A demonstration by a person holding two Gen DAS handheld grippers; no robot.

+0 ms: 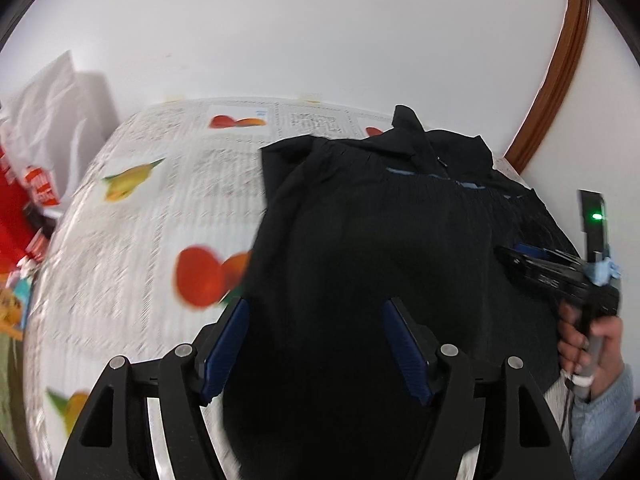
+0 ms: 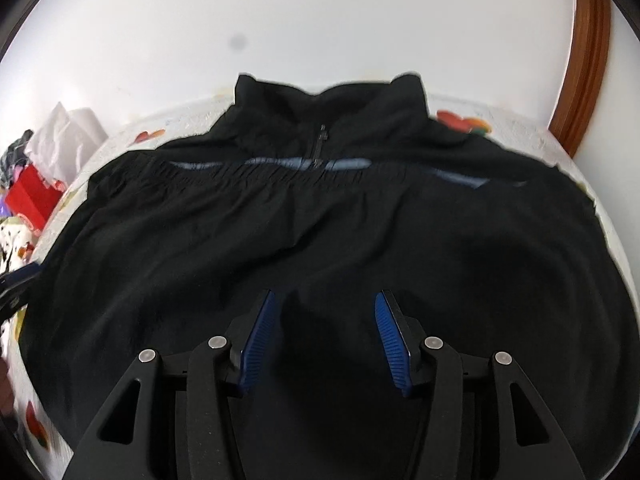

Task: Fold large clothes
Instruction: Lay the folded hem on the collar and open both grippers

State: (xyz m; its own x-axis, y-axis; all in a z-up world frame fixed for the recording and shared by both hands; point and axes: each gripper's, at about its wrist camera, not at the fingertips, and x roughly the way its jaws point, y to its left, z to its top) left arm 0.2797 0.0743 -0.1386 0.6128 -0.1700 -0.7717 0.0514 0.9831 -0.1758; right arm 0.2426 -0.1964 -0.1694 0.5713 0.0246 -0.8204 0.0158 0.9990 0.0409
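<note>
Newsprint cloth (image 1: 132,216), left view only

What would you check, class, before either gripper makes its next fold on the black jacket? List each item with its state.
1. Left gripper jaws apart, nothing pinched: ok.
2. Right gripper jaws apart, nothing pinched: ok.
3. Black jacket lying on the printed table cover, collar toward the wall: ok.
4. Hem already folded up to the zipper: ok.
5. Fabric smooth: not ok, gathered wrinkles along the folded edge.
6. Sleeves tucked in: cannot tell, hidden and blurred.
</note>
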